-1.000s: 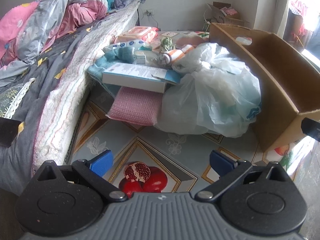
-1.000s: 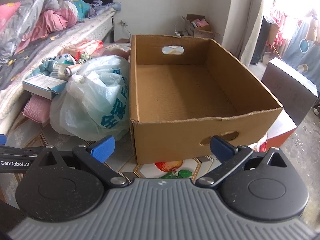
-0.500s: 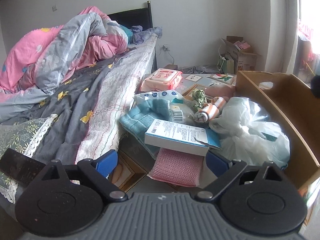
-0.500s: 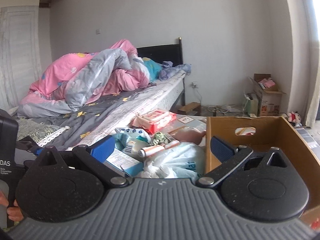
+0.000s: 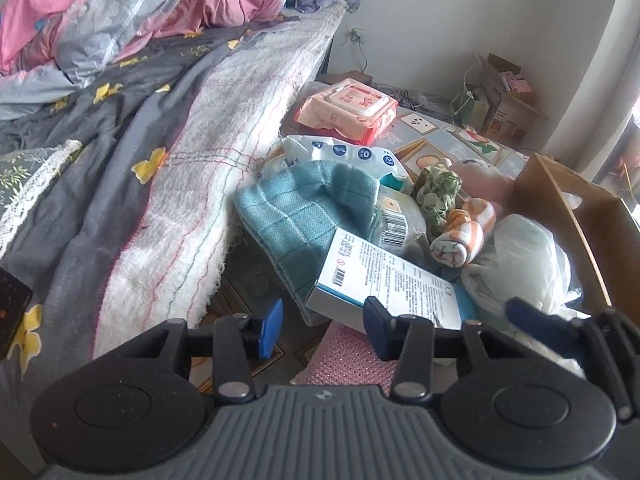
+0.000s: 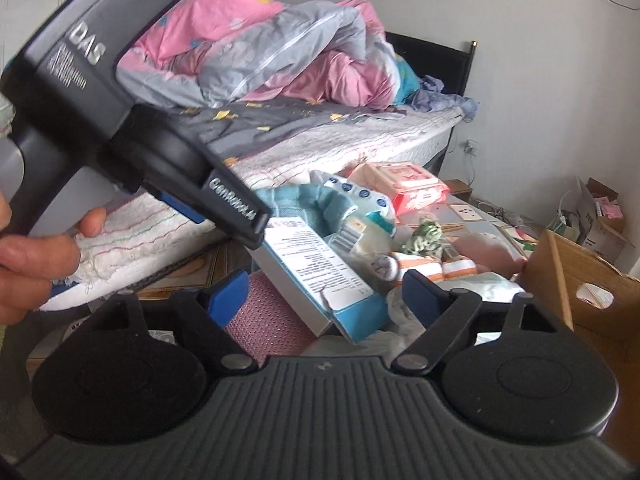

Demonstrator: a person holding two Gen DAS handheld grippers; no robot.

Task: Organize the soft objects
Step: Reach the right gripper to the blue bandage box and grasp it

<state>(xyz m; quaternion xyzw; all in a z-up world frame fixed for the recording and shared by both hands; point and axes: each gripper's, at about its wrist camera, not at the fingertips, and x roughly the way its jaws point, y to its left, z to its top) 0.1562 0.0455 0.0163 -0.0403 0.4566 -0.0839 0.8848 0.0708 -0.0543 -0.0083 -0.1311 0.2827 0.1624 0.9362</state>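
Floor: patterned mat [image 5: 436,130] beside the bed [image 5: 224,128], piled with clutter along the bed's edge.
Soft things: teal towel [image 5: 304,216], pink sponge cloth [image 6: 264,320], rolled orange-striped cloth [image 5: 460,236], pink plush [image 5: 480,176].
Others: medicine box [image 5: 396,276] lying on the towel, wet-wipes pack [image 5: 352,108], white plastic bag [image 5: 524,264].
Cardboard box [image 6: 592,276]: just beside the bag.
Left hand-held gripper [image 5: 324,328]: jaws closing, apart, nothing pressed.
Right hand-held gripper [image 6: 324,292]: jaws closing, apart, holding nothing.

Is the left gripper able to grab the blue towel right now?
Probably yes. The blue towel lies open just ahead of the left gripper, whose jaws are closing on nothing; only the white box covers its near corner.
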